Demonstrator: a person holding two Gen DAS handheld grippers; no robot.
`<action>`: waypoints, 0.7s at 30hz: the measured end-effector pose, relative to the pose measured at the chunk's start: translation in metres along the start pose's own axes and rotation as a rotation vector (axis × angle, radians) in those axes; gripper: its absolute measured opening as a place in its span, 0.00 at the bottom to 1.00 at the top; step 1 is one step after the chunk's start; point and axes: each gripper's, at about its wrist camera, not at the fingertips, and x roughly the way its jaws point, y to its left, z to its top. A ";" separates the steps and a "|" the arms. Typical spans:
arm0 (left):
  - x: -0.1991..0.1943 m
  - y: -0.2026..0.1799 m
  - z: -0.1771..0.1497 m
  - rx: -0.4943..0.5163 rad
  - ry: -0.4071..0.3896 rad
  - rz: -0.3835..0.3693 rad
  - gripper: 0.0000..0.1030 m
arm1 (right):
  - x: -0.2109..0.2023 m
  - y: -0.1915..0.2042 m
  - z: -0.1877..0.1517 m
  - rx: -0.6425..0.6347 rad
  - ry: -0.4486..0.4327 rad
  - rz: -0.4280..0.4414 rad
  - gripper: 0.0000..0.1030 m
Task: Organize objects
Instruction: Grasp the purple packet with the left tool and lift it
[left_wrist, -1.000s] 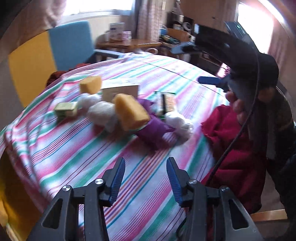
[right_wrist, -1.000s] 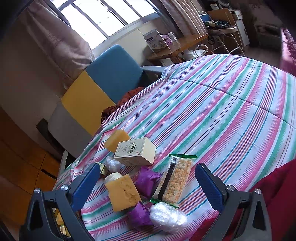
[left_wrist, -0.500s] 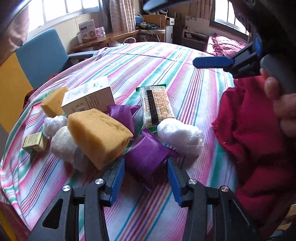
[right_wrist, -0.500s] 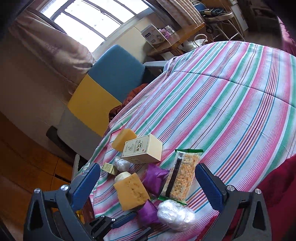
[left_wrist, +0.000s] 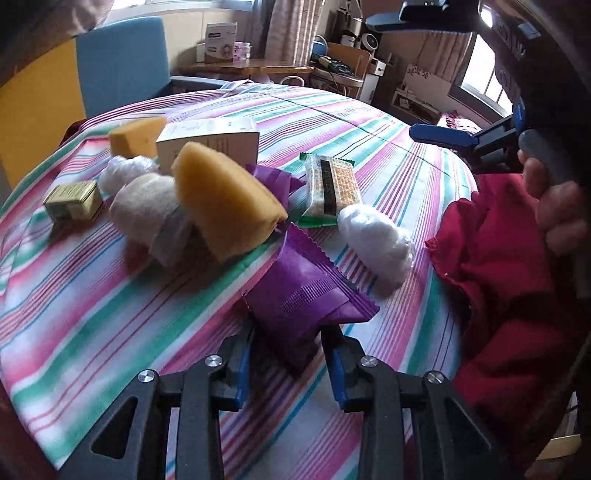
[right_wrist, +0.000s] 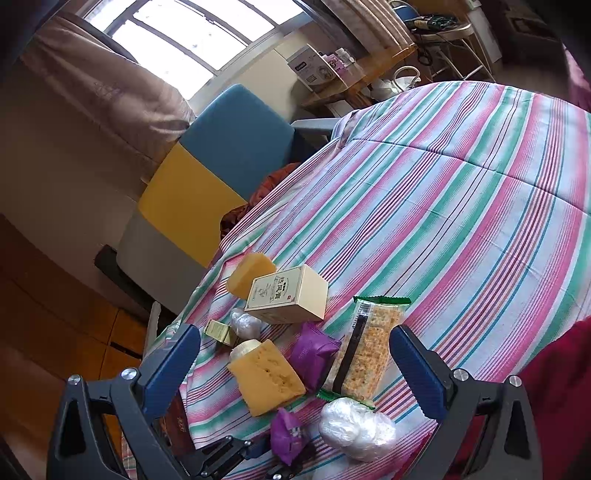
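Packet (left_wrist: 306, 291), the purple one nearest you on the striped tablecloth (left_wrist: 110, 314), sits between your left gripper (left_wrist: 286, 354) jaws, which have just closed on its near end. Its length runs away from you toward the sponge (left_wrist: 225, 206); your right gripper (right_wrist: 295, 373) hangs wide open, farther off.

Left gripper (left_wrist: 286, 354) clamped on a purple packet (left_wrist: 303, 295)

Its jaws have just closed onto the packet's near end on the striped surface (left_wrist: 110, 314); a yellow sponge (left_wrist: 225, 203) and cracker pack (left_wrist: 332, 188) lie beyond.
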 end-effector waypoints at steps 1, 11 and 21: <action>-0.005 0.003 -0.006 -0.018 0.001 -0.002 0.32 | 0.000 0.000 0.000 -0.001 0.002 -0.001 1.00; -0.041 0.011 -0.036 -0.091 0.010 0.041 0.44 | 0.001 -0.002 0.000 0.009 0.008 -0.031 1.00; -0.042 -0.021 -0.010 0.215 0.013 0.104 0.55 | 0.003 -0.003 0.001 0.009 0.017 -0.048 1.00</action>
